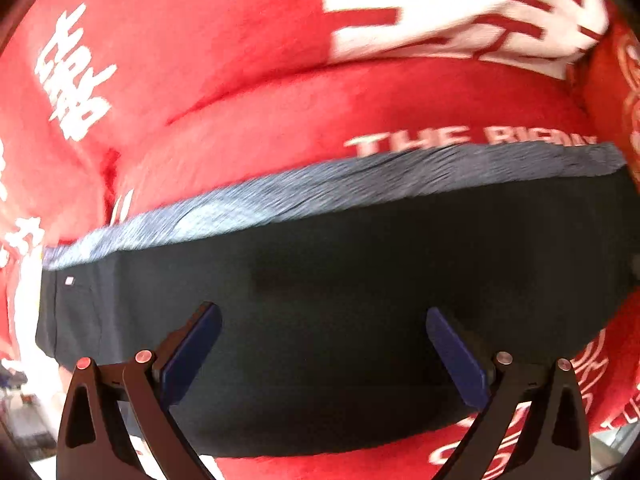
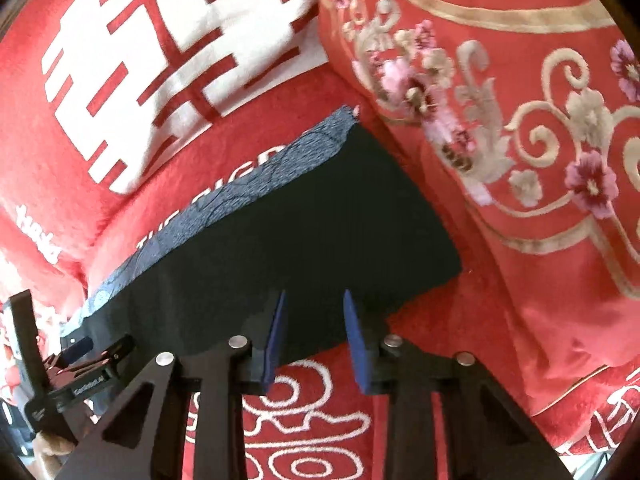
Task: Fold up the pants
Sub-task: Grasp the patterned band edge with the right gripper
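Note:
Black pants [image 1: 340, 280] with a blue-grey waistband [image 1: 320, 188] lie folded flat on a red blanket [image 1: 200, 80]. My left gripper [image 1: 324, 316] is wide open above the middle of the pants, holding nothing. In the right wrist view the pants [image 2: 320, 224] run from lower left to upper right, waistband [image 2: 240, 196] on the far side. My right gripper [image 2: 314, 296] is open with a narrower gap, fingertips over the near edge of the pants, nothing between them. The left gripper [image 2: 80, 356] shows at the lower left of that view.
The red blanket has white characters [image 2: 160, 60] and lettering. A red pillow with gold and pink flower embroidery [image 2: 520, 120] lies right of the pants. The bed edge and floor clutter show at the lower left [image 1: 24, 400].

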Motion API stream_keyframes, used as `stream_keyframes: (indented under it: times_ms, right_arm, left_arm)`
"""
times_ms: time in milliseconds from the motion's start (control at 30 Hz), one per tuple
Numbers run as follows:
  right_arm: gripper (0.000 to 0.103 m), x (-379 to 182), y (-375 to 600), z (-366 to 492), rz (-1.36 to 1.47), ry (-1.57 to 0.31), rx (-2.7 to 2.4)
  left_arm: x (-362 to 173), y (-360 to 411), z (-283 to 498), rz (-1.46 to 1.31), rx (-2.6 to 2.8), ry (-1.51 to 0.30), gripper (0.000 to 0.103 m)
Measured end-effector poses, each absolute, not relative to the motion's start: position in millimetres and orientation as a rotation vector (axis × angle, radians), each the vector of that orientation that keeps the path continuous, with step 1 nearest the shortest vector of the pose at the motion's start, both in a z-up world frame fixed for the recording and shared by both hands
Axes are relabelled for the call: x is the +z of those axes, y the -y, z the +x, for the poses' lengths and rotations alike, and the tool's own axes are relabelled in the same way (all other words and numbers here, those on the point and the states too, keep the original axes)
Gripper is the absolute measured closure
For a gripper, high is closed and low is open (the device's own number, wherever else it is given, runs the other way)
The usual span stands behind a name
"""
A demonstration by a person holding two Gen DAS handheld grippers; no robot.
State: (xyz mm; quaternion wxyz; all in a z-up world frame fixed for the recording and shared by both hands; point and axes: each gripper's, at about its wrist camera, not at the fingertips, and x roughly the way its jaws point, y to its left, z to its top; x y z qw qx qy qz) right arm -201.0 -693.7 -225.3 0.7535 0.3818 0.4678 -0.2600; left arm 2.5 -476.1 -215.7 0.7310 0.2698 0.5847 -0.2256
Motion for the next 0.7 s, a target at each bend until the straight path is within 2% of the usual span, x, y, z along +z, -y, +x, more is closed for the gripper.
stream_keyframes:
  times_ms: [233, 467, 700]
  right_arm:
    - [0.071, -226.4, 723.1, -155.6, 0.663, -1.03, -0.587]
    - [0.074, -245.1, 748.4, -118.3, 0.564, -1.072, -0.608]
    - [0.07, -229.1, 747.4, -142.1, 0.725, -1.009, -0.583]
  left_arm:
    - [-226.8, 534.4, -6.2, 0.6, -0.555, -1.272, 0.0]
    - [-238.5, 536.9, -1.9, 0.573, -0.563, -1.264, 0.0]
    - [-240.5, 534.7, 2.4, 0.583, -0.574, -1.267, 0.0]
